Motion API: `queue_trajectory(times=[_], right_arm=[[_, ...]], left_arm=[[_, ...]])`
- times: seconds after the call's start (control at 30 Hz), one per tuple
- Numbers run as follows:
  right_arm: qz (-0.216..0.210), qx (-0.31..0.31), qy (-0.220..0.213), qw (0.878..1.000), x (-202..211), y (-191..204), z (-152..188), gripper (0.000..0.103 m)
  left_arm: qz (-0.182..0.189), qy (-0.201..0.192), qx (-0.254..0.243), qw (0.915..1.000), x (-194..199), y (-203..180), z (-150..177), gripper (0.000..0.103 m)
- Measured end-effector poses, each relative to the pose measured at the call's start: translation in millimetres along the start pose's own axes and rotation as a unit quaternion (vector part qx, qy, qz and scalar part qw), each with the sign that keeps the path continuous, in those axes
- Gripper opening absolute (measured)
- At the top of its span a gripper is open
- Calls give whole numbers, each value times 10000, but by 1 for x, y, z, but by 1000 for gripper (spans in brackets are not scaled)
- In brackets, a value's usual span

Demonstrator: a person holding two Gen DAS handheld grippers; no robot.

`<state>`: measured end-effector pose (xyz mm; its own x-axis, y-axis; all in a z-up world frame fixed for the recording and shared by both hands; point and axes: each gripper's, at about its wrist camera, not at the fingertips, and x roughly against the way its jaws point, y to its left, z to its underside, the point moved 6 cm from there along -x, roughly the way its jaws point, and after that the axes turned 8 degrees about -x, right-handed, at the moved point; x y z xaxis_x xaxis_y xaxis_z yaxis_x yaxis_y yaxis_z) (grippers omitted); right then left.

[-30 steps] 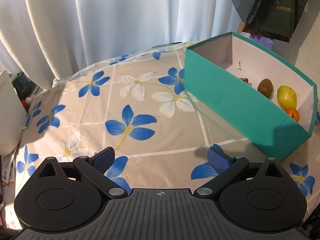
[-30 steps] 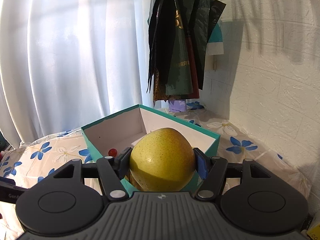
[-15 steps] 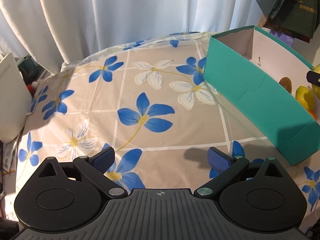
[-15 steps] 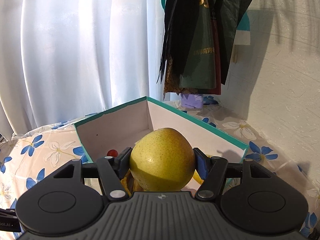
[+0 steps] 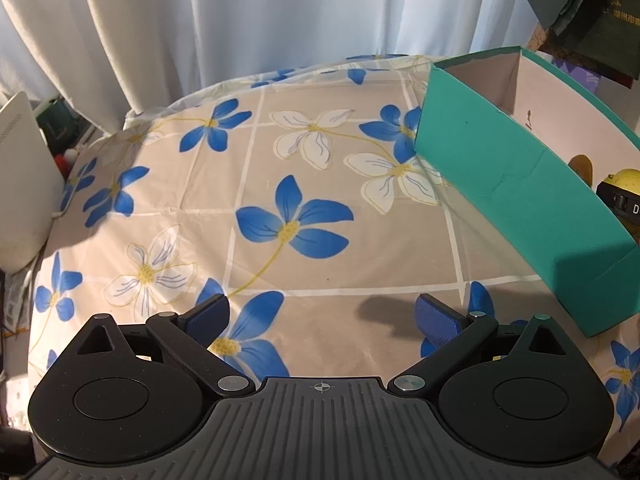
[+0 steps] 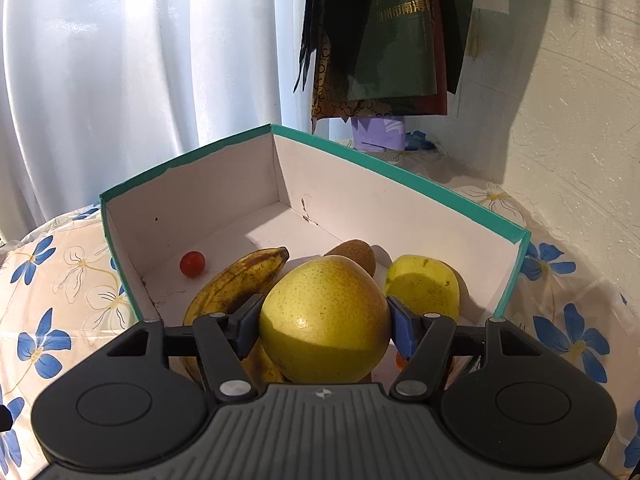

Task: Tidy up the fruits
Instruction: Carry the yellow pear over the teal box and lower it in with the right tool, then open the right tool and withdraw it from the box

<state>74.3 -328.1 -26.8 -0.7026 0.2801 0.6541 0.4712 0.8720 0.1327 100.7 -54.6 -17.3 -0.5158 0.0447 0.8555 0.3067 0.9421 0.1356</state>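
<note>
My right gripper [image 6: 322,330] is shut on a large yellow pear [image 6: 324,320] and holds it over the near end of the teal box [image 6: 192,162]. Inside the box lie a spotted banana [image 6: 236,280], a brown kiwi [image 6: 354,254], a yellow fruit [image 6: 424,288], a small red tomato [image 6: 192,263], and a bit of orange fruit [image 6: 400,362] under the right finger. My left gripper [image 5: 322,316] is open and empty above the flowered tablecloth, left of the box [image 5: 512,184]. The pear [image 5: 624,180] and kiwi [image 5: 582,166] show at its right edge.
The round table carries a beige cloth with blue and white flowers [image 5: 288,232]. White curtains [image 5: 240,20] hang behind it. Dark bags [image 6: 380,40] hang on the textured wall [image 6: 580,120] at the right. A white object [image 5: 20,184] leans at the table's left edge.
My right gripper has tipped down and moved forward over the box with the pear, so the fruits inside now show. My left gripper has drifted left, away from the box.
</note>
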Motion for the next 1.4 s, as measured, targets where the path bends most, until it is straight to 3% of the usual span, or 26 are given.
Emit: queue_trajectory(times=[0.3, 0.63, 0.73, 0.8, 0.9, 1.27, 1.4], right_arm=[[79, 52, -43, 9999, 1, -2, 0, 64], [93, 78, 53, 9999, -1, -2, -3, 65], [228, 164, -54, 9996, 2, -2, -5, 78], [256, 216, -145, 9993, 9, -2, -5, 95], [260, 240, -282, 9990, 23, -3, -6, 102], [228, -289, -209, 9991, 80, -19, 13, 103], [200, -633, 89, 9978, 94, -27, 29, 103]], left_arm=[[102, -11, -99, 9999, 4, -7, 0, 101], [486, -216, -364, 9979, 20, -25, -5, 102], [447, -185, -488, 9976, 21, -30, -3, 102], [383, -173, -519, 9978, 22, -30, -1, 102], [299, -160, -531, 9980, 23, -29, 0, 102], [54, -75, -539, 9985, 29, -26, 5, 103], [150, 0, -712, 9974, 30, -34, 6, 103]])
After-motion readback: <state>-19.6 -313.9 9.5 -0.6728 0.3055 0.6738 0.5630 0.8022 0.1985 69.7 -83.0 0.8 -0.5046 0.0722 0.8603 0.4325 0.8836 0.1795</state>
